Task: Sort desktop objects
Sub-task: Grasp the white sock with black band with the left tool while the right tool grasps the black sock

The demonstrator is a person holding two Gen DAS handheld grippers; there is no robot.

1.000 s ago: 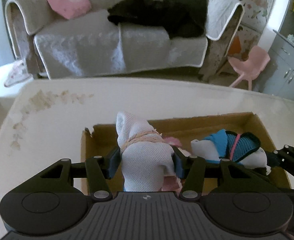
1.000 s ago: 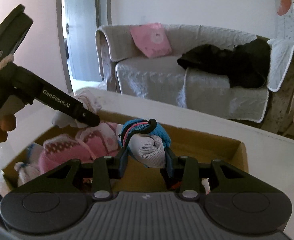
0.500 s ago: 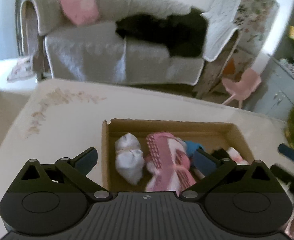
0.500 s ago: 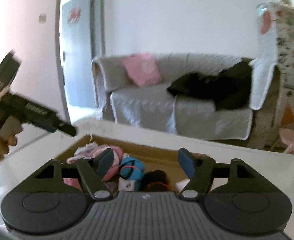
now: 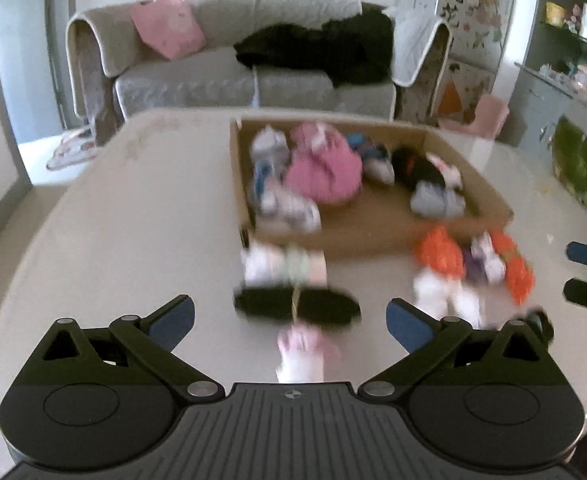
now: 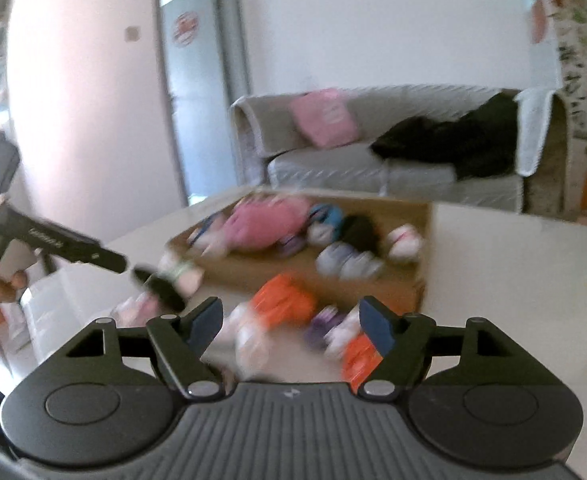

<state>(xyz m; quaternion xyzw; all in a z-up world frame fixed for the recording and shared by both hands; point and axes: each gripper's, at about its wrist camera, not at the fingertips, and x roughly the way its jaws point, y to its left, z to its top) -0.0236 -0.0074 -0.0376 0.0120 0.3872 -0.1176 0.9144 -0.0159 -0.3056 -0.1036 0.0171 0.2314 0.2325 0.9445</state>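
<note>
Before the cardboard box, both grippers' jaws stand spread and empty, poised over unsorted sock bundles on the bench.

Both views are bright with soft daylight. In the right wrist view the doorway glows pale and the wall beside it is washed out. The desk carries a dull sheen and only faint shadows. Motion blur smears the socks in the cardboard box and those lying on the desk, while the sofa stays somewhat sharper. Fisheye bending curves the room's edges, and the corners fall off to black.
</note>
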